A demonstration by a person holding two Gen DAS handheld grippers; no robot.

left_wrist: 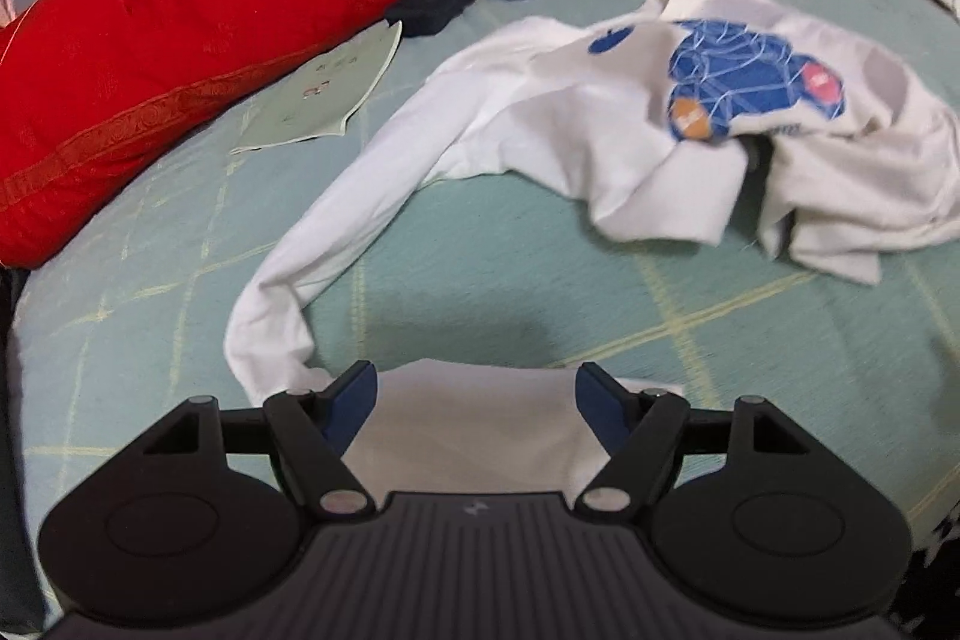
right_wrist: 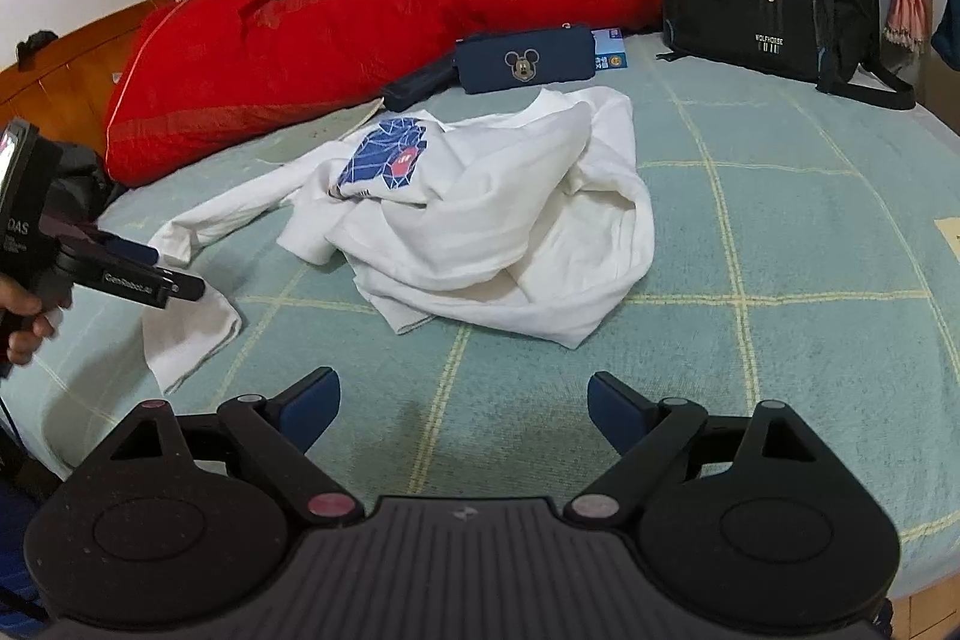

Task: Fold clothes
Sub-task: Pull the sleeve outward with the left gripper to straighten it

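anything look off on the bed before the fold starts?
The white long-sleeve shirt is not laid flat: its body is bunched in a crumpled heap with the blue print creased over, and one sleeve trails away towards the left gripper. The right gripper is open over bare bedsheet.

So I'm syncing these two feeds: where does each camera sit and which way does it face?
Left wrist: on the left gripper, low over the bed, facing the white shirt; its open fingers straddle the sleeve end.
Right wrist: on the right gripper, open over bare sheet; a hand shows.
Shared: shirt, red quilt.
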